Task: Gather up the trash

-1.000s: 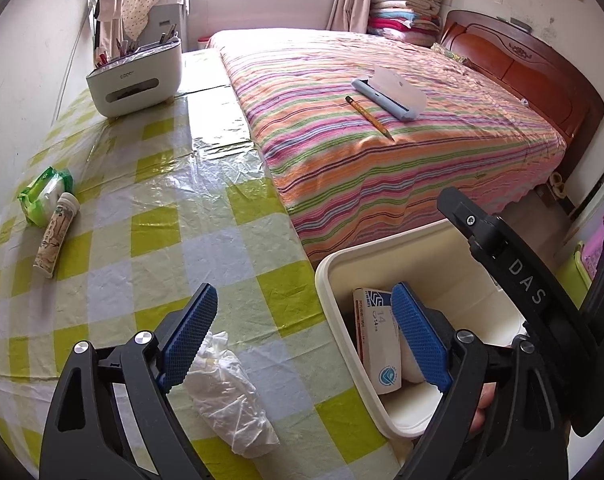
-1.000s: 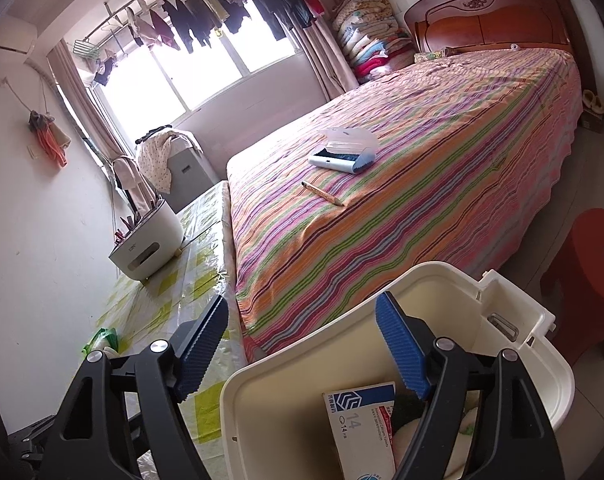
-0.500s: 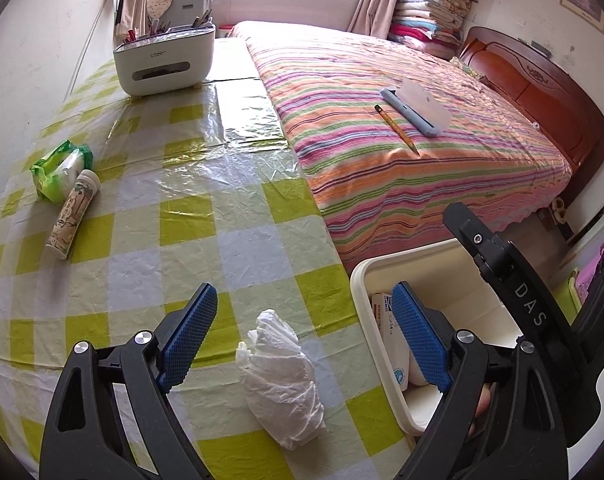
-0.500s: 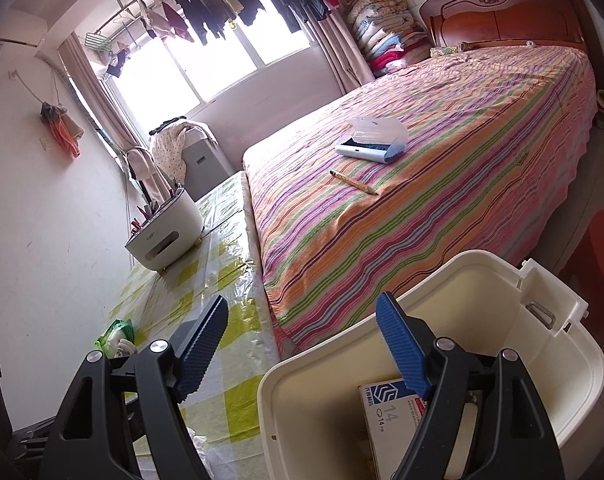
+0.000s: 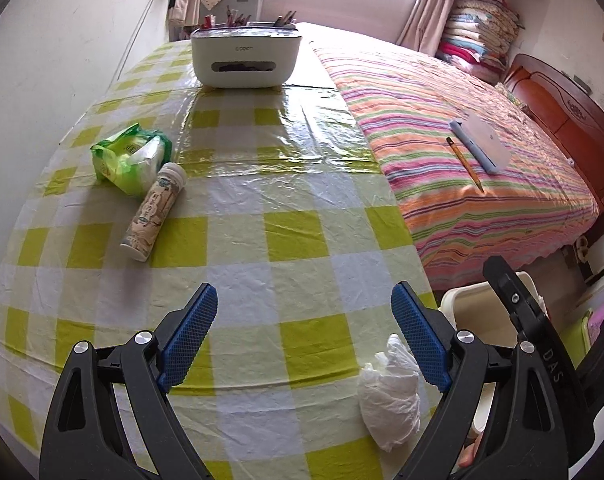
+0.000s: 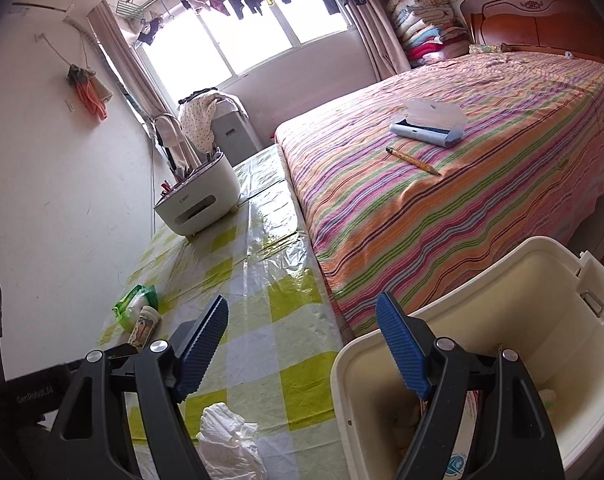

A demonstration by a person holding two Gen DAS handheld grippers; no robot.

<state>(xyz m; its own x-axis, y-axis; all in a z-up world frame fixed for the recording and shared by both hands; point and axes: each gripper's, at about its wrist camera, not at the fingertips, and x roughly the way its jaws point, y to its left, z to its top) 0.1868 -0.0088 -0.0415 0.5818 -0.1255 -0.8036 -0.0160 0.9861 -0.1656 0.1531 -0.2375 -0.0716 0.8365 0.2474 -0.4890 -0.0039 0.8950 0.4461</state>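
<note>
Both jaws wide open, empty. Could snag the tablecloth (image 5: 294, 236) while pinching the crumpled bag (image 5: 390, 400), near right.

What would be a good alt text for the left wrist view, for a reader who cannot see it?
The open left gripper hovers over a yellow-and-white checked plastic tablecloth, a crumpled white plastic bag beside its right finger. Farther off lie a beige printed bottle and a green wipes packet; a cream plastic bin is at the right.
</note>
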